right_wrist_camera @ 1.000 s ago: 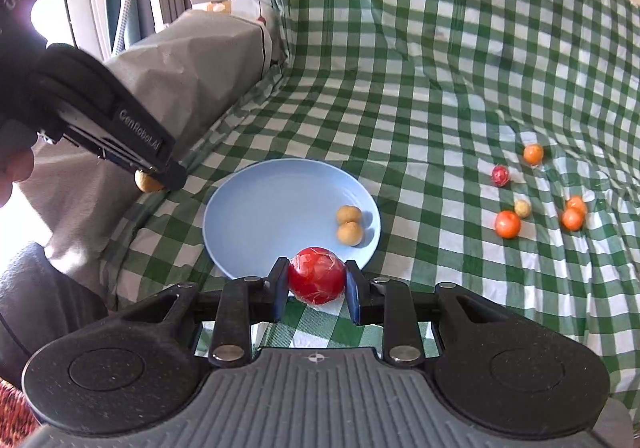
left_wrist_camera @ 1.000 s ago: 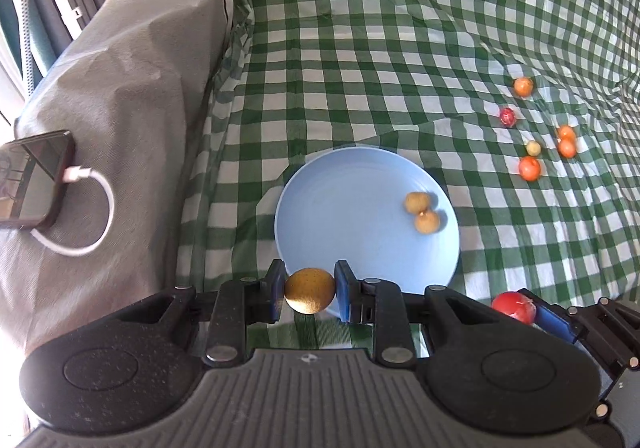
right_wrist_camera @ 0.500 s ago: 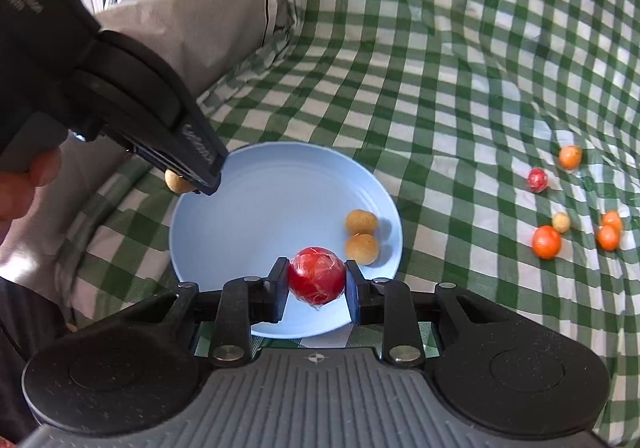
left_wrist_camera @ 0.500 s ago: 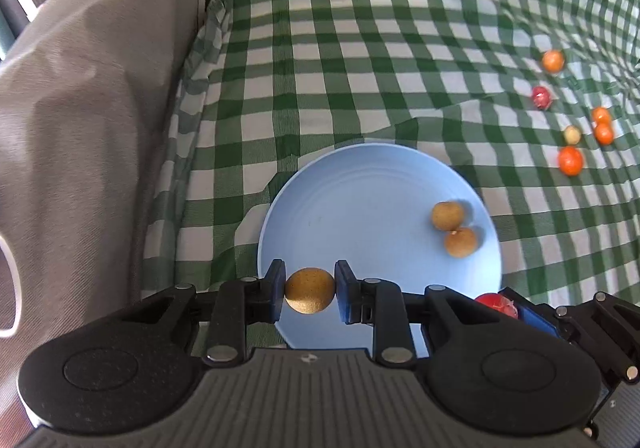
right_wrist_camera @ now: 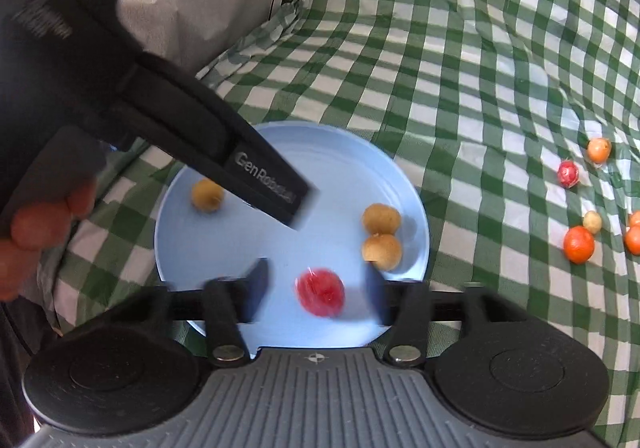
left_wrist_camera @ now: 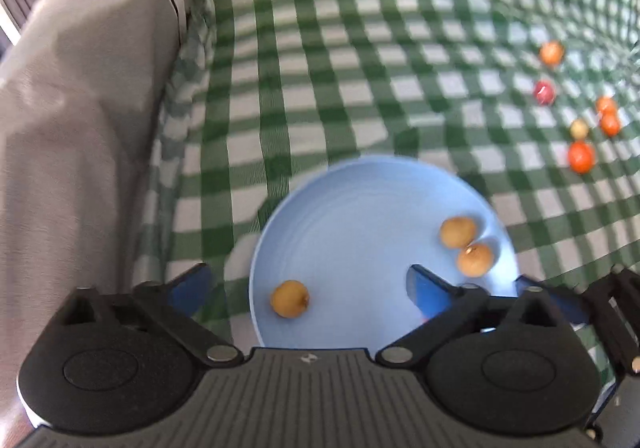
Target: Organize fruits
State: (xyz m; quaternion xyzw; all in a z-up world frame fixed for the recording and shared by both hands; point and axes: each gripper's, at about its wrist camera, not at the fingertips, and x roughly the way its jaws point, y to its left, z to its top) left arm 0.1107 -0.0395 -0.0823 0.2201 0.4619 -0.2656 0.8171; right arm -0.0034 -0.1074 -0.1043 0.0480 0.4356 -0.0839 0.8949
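The left gripper (left_wrist_camera: pixel 308 284) has just spread its fingers wide; the yellow fruit (left_wrist_camera: pixel 289 298) lies loose between them on the plate (left_wrist_camera: pixel 360 199). The right gripper (right_wrist_camera: pixel 316 288) fingers have just opened too, the red fruit (right_wrist_camera: pixel 320 291) between them, untouched, over the plate.

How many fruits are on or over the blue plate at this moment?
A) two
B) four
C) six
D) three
B: the right wrist view shows three tan fruits and one red fruit within the blue plate; the rest lie on the checked cloth.
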